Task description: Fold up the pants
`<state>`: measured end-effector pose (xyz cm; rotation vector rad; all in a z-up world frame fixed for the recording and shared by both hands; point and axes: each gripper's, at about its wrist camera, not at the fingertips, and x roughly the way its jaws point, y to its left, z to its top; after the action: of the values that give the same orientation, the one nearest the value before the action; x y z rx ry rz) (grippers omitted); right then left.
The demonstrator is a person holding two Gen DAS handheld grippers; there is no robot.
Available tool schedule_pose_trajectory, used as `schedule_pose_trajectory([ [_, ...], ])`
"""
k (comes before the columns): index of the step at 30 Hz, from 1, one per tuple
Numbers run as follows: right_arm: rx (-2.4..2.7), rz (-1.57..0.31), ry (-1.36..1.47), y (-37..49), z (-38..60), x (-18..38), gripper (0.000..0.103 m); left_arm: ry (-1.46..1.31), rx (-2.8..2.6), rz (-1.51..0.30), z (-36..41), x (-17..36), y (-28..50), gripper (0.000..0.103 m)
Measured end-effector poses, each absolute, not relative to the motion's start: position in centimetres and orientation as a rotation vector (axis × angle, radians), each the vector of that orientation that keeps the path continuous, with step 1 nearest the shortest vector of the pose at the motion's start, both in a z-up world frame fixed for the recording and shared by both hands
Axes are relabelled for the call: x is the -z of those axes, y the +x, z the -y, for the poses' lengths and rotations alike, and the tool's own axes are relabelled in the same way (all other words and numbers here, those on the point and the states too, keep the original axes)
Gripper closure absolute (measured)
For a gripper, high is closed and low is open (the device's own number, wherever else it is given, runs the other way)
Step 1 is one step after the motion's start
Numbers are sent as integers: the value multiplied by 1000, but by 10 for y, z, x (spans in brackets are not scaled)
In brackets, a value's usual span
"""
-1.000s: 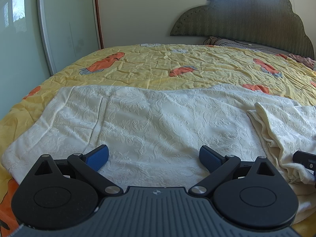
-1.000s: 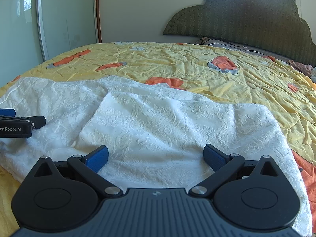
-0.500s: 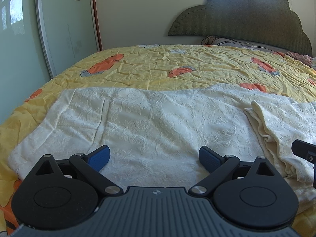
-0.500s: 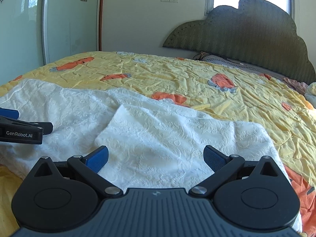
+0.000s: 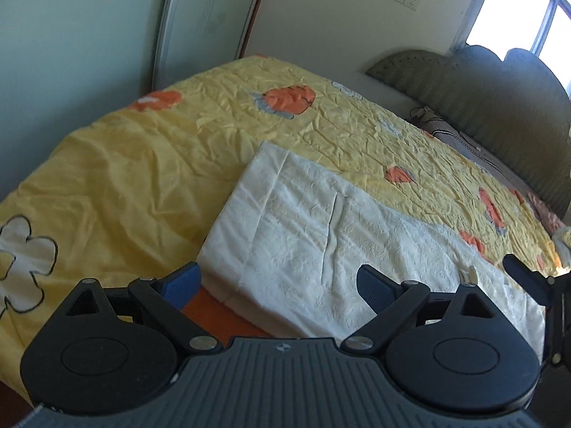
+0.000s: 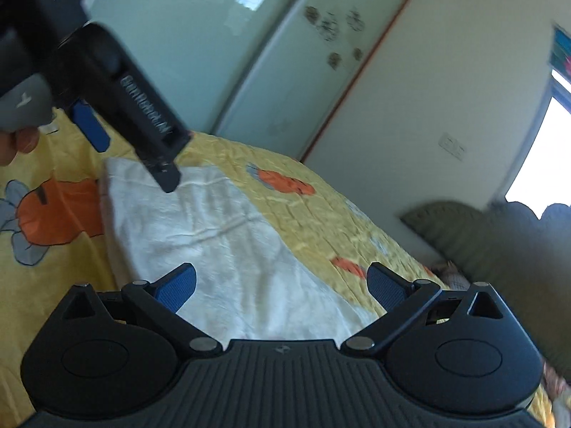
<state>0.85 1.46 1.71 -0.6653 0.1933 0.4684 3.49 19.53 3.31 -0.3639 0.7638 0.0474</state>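
The white textured pants (image 5: 321, 235) lie flat on the yellow bed, running from near left to far right; they also show in the right wrist view (image 6: 228, 249). My left gripper (image 5: 278, 285) is open and empty, just above the near left corner of the pants. My right gripper (image 6: 282, 285) is open and empty, tilted, above the pants. The left gripper's body (image 6: 117, 92) shows at the upper left of the right wrist view, over the pants' far end. A black part of the right gripper (image 5: 535, 281) shows at the right edge of the left wrist view.
The yellow quilt (image 5: 125, 178) with orange prints covers the bed. A dark green headboard (image 5: 499, 107) stands at the far right. Pale glass wardrobe doors (image 6: 249, 53) stand beyond the bed's left side. A pillow (image 5: 446, 128) lies by the headboard.
Both grippers have swung sharply to the left and tilted. The left one now faces the pants' left end. The right one has moved close beside the left gripper. Both stayed open.
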Motion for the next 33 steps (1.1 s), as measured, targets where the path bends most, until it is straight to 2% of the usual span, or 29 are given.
schedule_pose_trajectory([
  [5,-584,-120,-830,-8,-58,-3,2,-503,-15,-850,-213,-12,41,10],
  [7,-596,-125,-871,-5,-71,4,15,-603,27,-894,-218,0,46,10],
  [11,-625,-192,-893,5,-87,13,31,-797,74,-924,-232,17,50,9],
  [16,-646,-198,-957,-8,-96,29,32,-946,106,-881,-246,26,55,11],
  [18,-625,-183,-971,-9,-98,31,33,-983,120,-853,-248,28,57,18],
  [20,-578,-161,-1012,-9,-101,35,38,-986,117,-846,-247,29,60,42],
  [22,-541,-135,-1040,-10,-104,38,42,-950,128,-827,-244,25,60,54],
  [25,-549,-134,-1048,-10,-108,41,54,-950,152,-797,-245,20,59,58],
  [26,-544,-136,-1053,-9,-109,43,57,-969,163,-788,-247,20,59,59],
  [28,-545,-160,-1062,-6,-111,45,80,-980,182,-788,-249,20,60,58],
  [30,-551,-172,-1021,-3,-107,39,86,-975,200,-784,-251,21,61,55],
  [32,-573,-202,-906,3,-94,22,89,-981,211,-782,-253,23,63,33],
  [33,-588,-227,-830,7,-87,10,90,-983,205,-777,-254,24,65,29],
])
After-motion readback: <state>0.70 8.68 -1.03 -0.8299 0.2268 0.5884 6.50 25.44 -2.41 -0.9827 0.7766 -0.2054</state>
